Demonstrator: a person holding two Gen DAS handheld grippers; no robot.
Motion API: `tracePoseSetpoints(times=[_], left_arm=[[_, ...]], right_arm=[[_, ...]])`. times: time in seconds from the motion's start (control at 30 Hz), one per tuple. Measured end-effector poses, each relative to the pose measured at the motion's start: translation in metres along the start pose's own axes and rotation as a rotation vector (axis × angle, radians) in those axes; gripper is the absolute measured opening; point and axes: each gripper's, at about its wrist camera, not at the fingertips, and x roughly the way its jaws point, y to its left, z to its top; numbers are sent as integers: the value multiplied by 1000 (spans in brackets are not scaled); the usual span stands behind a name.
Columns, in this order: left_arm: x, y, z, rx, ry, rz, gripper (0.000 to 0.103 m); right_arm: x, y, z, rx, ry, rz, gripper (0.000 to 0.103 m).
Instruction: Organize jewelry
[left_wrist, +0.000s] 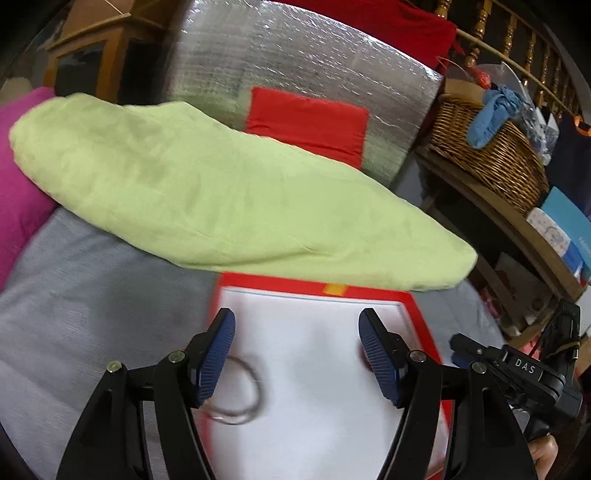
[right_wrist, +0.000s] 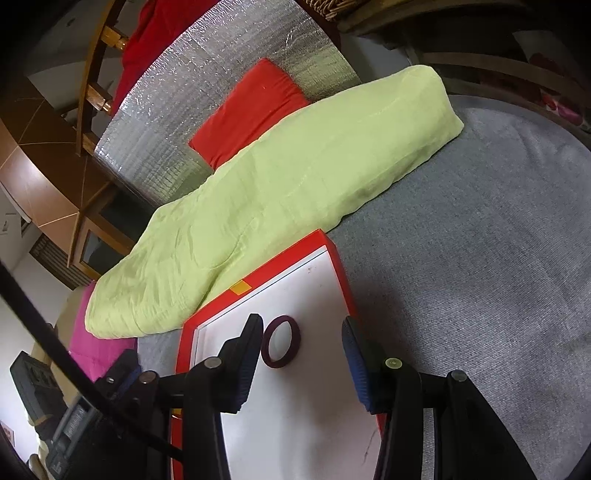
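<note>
Jewelry is seen lying inside a red-rimmed box (right_wrist: 338, 266) with a white lining, which rests on a grey cloth surface (right_wrist: 480, 258); the box is taken as the landmark. Its long axis runs from the cameras toward a pale green folded blanket (right_wrist: 295, 177), and its far edge, marked by a small orange tab (right_wrist: 241, 287), is tucked against that blanket. A dark maroon bangle (right_wrist: 280, 341) is laid flat on the lining near the far end of the box, its opening turned upward, so no long axis can be given for it. A thin silver ring-shaped bangle (left_wrist: 240, 391) is laid flat nearer the middle of the box toward its left rim; its outline is blurred and partly hidden. The left gripper (left_wrist: 297, 354) is held over the box with its jaws spread wide and nothing between them, the left pad (left_wrist: 216, 358) overlapping the edge of the silver bangle in view, though contact cannot be told. The right gripper (right_wrist: 303, 363) is held over the box as well, its jaws parted moderately and nothing clamped; the maroon bangle is seen just beyond and between the fingertips, closer to the left finger. Beyond the box and blanket, a red cushion (right_wrist: 247, 110) is set against a silver foil mat (right_wrist: 221, 66). A wicker basket (left_wrist: 487, 151) is seen well to the right of the box.
</note>
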Motion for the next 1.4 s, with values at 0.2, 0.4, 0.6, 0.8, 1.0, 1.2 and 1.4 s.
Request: tracePoseSetpoints(times=[0.2, 0.4, 0.6, 0.8, 1.0, 1.2, 1.4], left_arm=[[-16, 39, 4, -45, 1, 126, 70], [0, 55, -13, 9, 90, 252, 70], [5, 59, -26, 35, 161, 231, 70], [30, 48, -43, 85, 242, 255, 56], [32, 32, -46, 140, 234, 254, 38], [50, 25, -53, 148, 294, 248, 33], [51, 9, -50, 177, 267, 218, 33]], right_arm=[[9, 14, -8, -38, 33, 18, 48], [16, 27, -16, -61, 44, 17, 48], [22, 34, -19, -65, 52, 12, 48], [26, 41, -25, -91, 63, 5, 48], [28, 31, -21, -62, 67, -11, 48], [25, 24, -17, -44, 62, -21, 48], [21, 17, -13, -32, 54, -27, 48]])
